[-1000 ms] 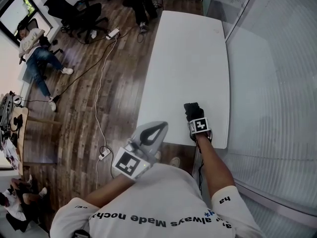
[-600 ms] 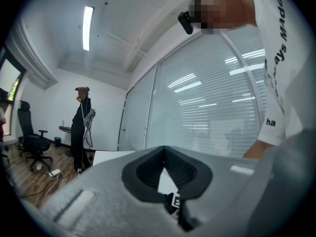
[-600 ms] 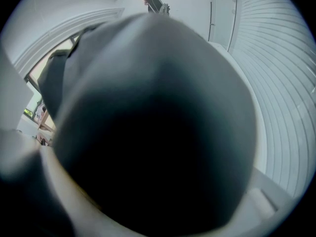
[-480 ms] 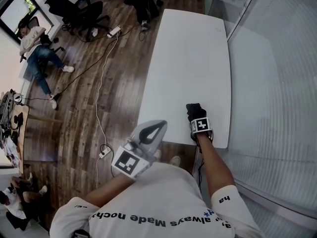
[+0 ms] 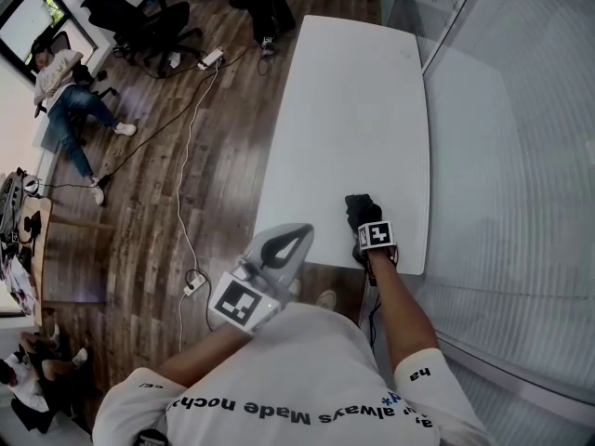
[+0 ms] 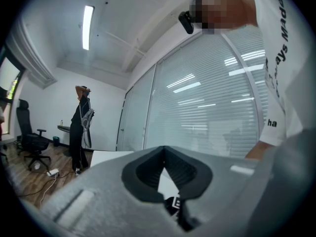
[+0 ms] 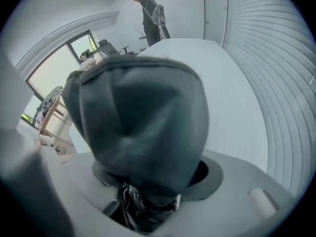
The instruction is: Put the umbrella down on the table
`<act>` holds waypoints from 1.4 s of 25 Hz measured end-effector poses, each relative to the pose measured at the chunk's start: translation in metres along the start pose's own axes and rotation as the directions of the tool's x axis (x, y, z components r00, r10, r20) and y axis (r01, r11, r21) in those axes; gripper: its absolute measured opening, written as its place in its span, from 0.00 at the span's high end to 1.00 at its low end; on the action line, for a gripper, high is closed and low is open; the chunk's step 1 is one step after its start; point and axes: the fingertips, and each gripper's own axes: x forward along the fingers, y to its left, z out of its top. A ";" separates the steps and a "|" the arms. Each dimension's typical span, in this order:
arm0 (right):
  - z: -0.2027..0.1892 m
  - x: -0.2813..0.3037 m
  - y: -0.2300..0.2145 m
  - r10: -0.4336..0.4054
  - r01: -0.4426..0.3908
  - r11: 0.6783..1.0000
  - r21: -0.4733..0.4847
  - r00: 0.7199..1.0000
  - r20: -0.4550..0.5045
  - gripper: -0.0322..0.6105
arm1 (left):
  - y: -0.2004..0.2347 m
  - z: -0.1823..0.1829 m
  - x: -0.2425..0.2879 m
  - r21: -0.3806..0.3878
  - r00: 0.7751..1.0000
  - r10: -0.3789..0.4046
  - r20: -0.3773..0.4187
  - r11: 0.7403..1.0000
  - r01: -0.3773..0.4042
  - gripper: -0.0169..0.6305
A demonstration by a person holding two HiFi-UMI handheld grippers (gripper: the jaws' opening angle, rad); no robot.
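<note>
A folded black umbrella (image 5: 361, 206) lies on the white table (image 5: 353, 110) close to its near edge. My right gripper (image 5: 365, 223) points steeply down over the umbrella's near end. In the right gripper view the umbrella's dark fabric (image 7: 143, 117) fills the space between the jaws of the right gripper (image 7: 148, 194); the jaws are opening and a gap shows beside the fabric. My left gripper (image 5: 296, 238) hovers level off the table's near left corner, jaws together and nothing in them. The left gripper view shows the left gripper (image 6: 165, 154) closed at the tip.
Glass walls with blinds (image 5: 502, 156) run along the table's right side. Wooden floor at the left carries cables and a power strip (image 5: 195, 286). Office chairs (image 5: 139, 21) and a seated person (image 5: 65, 100) are at the far left. Another person (image 5: 265, 3) stands beyond the table's far end.
Both grippers stay where they were. The umbrella stays at the same spot near the table's front edge; only the head view shifts slightly.
</note>
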 end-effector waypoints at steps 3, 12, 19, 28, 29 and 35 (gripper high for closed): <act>0.003 -0.006 -0.001 0.000 0.000 1.000 -0.003 1.000 0.021 0.52 | -0.002 -0.002 0.003 -0.004 1.000 -0.005 0.000 1.000 0.005 0.97; 0.032 -0.080 0.007 0.018 -0.005 0.999 -0.054 0.970 0.241 0.55 | -0.006 -0.008 0.007 -0.009 1.000 -0.022 0.008 1.000 0.022 0.97; 0.048 -0.153 0.025 0.057 -0.007 0.994 -0.111 0.884 0.464 0.61 | -0.008 -0.009 0.014 -0.027 0.999 -0.038 -0.003 0.999 0.038 0.97; 0.088 -0.295 0.084 0.180 -0.033 0.978 -0.207 0.643 0.745 0.67 | -0.010 0.001 0.023 -0.024 0.998 -0.060 0.002 0.998 0.060 0.97; 0.091 -0.309 0.090 0.187 -0.020 0.975 -0.222 0.619 0.763 0.68 | -0.010 0.003 0.024 -0.021 0.998 -0.061 0.005 0.998 0.061 0.97; 0.096 -0.376 0.123 0.208 0.124 0.943 -0.309 0.505 0.838 0.72 | -0.009 0.010 0.025 -0.001 0.998 -0.058 0.013 0.998 0.059 0.97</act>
